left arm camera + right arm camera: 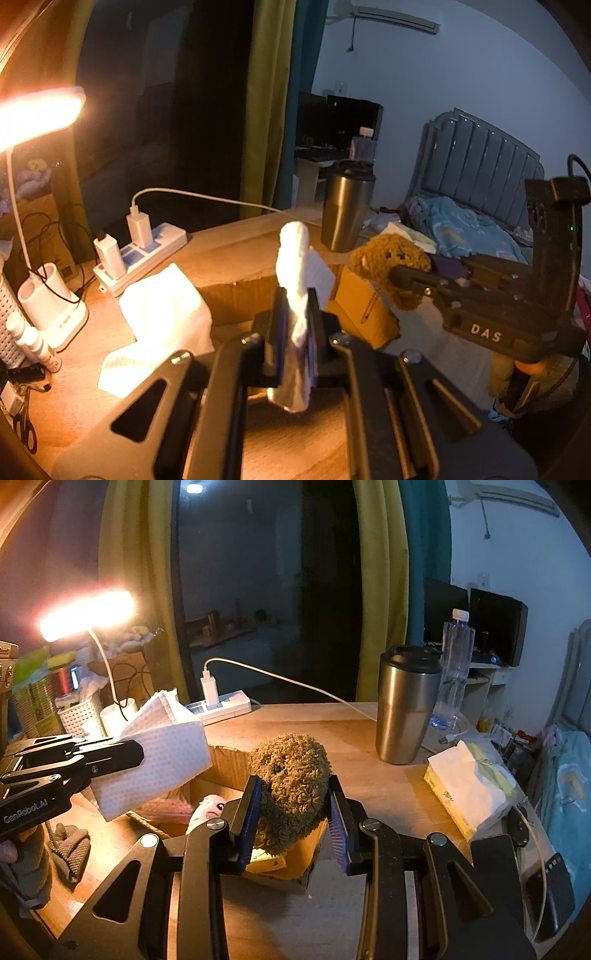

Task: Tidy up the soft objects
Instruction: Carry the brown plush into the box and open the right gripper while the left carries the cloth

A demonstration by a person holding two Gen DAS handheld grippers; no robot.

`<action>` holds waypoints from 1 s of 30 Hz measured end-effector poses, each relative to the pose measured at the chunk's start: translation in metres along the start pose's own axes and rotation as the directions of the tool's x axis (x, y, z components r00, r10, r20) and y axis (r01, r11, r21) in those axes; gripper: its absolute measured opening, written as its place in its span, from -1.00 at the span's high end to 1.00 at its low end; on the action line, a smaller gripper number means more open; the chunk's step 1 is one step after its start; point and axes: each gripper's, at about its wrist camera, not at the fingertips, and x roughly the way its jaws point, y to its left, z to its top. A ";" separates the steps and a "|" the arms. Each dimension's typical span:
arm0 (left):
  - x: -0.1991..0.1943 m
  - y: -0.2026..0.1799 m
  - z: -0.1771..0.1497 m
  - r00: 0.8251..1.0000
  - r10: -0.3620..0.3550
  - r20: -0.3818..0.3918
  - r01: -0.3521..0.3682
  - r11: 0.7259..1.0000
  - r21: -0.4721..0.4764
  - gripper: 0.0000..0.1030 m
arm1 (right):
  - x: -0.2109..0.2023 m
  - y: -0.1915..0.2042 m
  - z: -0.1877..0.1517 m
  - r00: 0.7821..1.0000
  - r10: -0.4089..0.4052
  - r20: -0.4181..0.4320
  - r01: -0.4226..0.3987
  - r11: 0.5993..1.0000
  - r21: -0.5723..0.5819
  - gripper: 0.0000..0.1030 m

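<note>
- My left tongs (294, 325) are clenched on a white cloth (293, 280); it runs between the two pads, sticking up past the tips and hanging out below them.
- From the right wrist view, that cloth (159, 753) spreads wide as a dimpled white sheet, held in the air above the left end of the box (221, 760).
- My right tongs (291, 819) grip a brown curly plush (288, 790); both blue pads press into its sides, and its rounded top rises above the tips.
- From the left wrist view, the plush (391, 266) sits at the tip of the right tongs, over the box (354, 306).
- The plush hangs over the open cardboard box, near its front edge.
- Inside the box I see a pink soft toy (208, 808), just left of my right tongs.
- A second white cloth (162, 317) lies on the desk (85, 398), left of the left tongs.
- A steel tumbler (406, 705) stands on the desk behind the box, well apart from both tongs.
- A tissue pack (469, 790) lies to the right of the right tongs.
</note>
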 end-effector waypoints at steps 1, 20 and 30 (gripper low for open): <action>0.002 0.001 0.000 1.000 -0.001 -0.003 0.001 1.000 -0.001 0.84 | 0.003 -0.001 0.000 1.000 0.002 -0.004 -0.002 1.000 0.002 0.30; 0.039 0.004 -0.002 0.998 -0.021 -0.060 0.020 1.000 -0.024 0.84 | 0.043 -0.017 -0.006 0.997 -0.007 -0.080 0.010 0.999 0.036 -0.07; 0.061 -0.016 0.001 0.995 -0.025 -0.099 0.023 1.000 -0.013 0.84 | 0.040 -0.040 -0.016 0.997 -0.007 -0.079 0.011 0.998 0.059 -0.07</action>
